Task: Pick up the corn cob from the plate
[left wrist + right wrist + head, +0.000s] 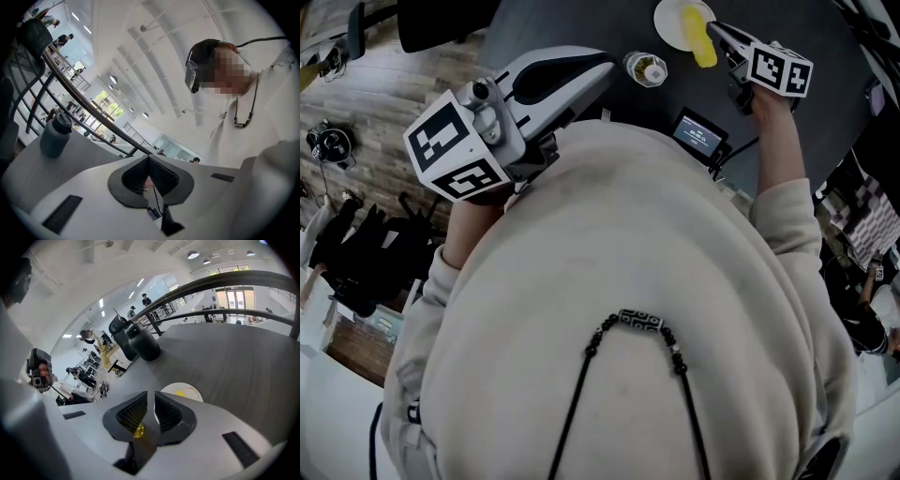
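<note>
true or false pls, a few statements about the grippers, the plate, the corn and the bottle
1. The left gripper has its jaws together. True.
2. The plate is black. False: it is white.
3. The corn cob is yellow. True.
4. The right gripper points away from the plate. False: the plate lies just beyond its jaws, which stand slightly apart.
5. A dark bottle stands upright on the table. True.
</note>
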